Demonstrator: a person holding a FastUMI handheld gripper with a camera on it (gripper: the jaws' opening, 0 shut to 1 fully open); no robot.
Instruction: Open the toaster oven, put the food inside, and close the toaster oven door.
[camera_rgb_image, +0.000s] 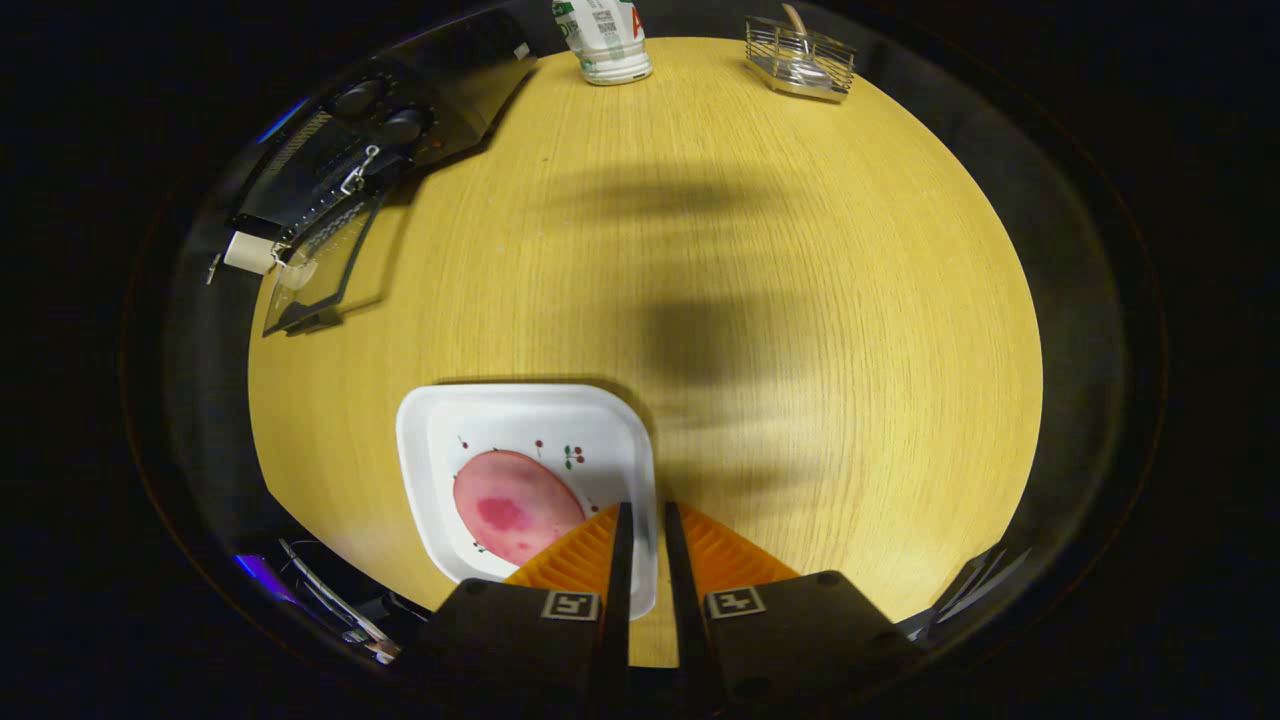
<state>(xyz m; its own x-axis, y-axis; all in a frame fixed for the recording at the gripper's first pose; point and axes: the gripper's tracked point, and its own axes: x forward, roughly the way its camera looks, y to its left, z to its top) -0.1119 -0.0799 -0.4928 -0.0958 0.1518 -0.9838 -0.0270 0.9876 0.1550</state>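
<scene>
A white square plate (520, 420) with small cherry prints lies on the wooden table, with a pink oval slice of food (515, 505) on it. My gripper (646, 510) stands over the plate's right rim. Its fingers are drawn close, one inside the rim beside the food and one outside, and the rim shows in the narrow gap between them. Far beyond the fingers to the left stands the black toaster oven (400, 110). Its glass door (325, 260) hangs open and down, and a pale handle (250, 252) sits at the door's end.
A white bottle with a green label (608, 40) stands at the table's far edge. To its right is a small wire rack (800, 58). The round wooden table (800, 300) stretches wide between the plate and these things, with a soft shadow across it.
</scene>
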